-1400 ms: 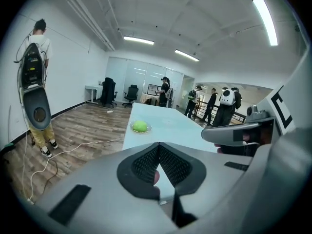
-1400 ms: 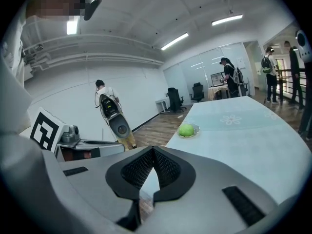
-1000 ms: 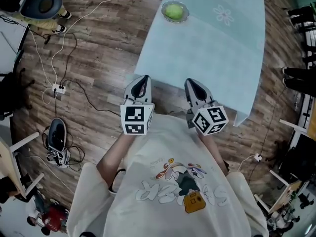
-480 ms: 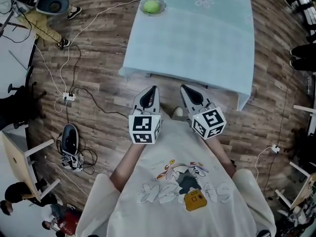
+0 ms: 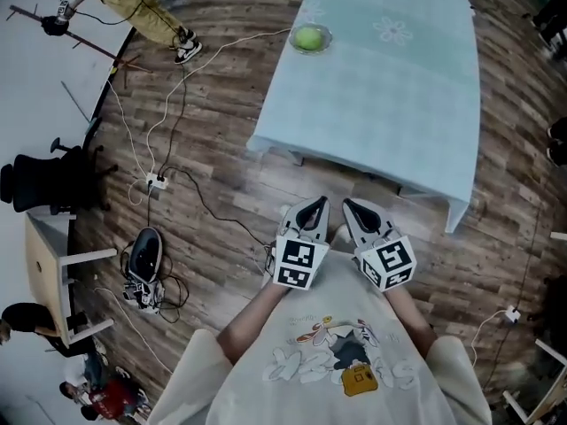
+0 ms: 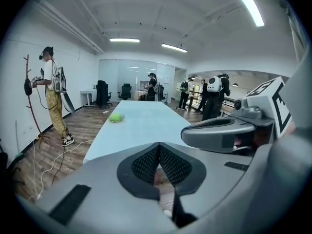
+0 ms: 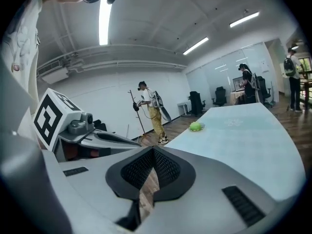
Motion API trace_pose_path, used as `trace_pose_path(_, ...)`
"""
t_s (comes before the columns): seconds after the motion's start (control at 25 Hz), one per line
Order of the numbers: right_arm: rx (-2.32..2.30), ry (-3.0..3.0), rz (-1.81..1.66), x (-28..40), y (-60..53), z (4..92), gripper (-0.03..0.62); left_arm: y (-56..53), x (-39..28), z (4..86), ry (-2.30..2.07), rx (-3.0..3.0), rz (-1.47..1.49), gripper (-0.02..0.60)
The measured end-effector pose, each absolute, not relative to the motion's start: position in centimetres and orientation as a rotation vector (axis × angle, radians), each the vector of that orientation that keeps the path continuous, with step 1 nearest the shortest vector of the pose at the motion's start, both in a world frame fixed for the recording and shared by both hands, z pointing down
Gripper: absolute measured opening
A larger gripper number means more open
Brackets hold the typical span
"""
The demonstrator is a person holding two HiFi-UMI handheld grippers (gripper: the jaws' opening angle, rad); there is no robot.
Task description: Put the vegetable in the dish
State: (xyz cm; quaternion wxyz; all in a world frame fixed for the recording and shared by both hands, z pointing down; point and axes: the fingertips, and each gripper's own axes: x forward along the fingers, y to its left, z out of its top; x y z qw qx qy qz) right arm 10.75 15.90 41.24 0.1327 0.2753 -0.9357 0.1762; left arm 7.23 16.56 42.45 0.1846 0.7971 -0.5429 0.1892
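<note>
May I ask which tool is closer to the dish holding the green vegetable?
The left tool, which is on the same side as the dish at the far left corner of the table; the right tool is farther right.

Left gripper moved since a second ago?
Yes. The left gripper has drawn back from the table: its tips were at the near edge, now floor shows between them.

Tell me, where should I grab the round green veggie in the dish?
Probably from straight above, pinching across its widest middle. The green vegetable looks round and sits in the shallow dish, whose rim would likely block a sideways approach.
</note>
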Motion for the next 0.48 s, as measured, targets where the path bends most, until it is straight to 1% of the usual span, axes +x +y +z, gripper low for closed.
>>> trace_pose_path(0.16,0.864,-2.711,0.511,11.9,15.8,40.7,0.020,16.9,9.1,42.6,-1.443,2.294,0.543,0.008)
trace_pose_path(0.28,0.874,-2.675,0.564,13.0,17.3,41.9,0.020,19.5,11.0,44.8,-1.401,2.275,0.579,0.008)
trace_pose_path(0.48,0.892,-2.660,0.587,13.8,15.9,42.0,0.020,17.8,10.8,43.4,-1.457,2.304,0.545,0.008)
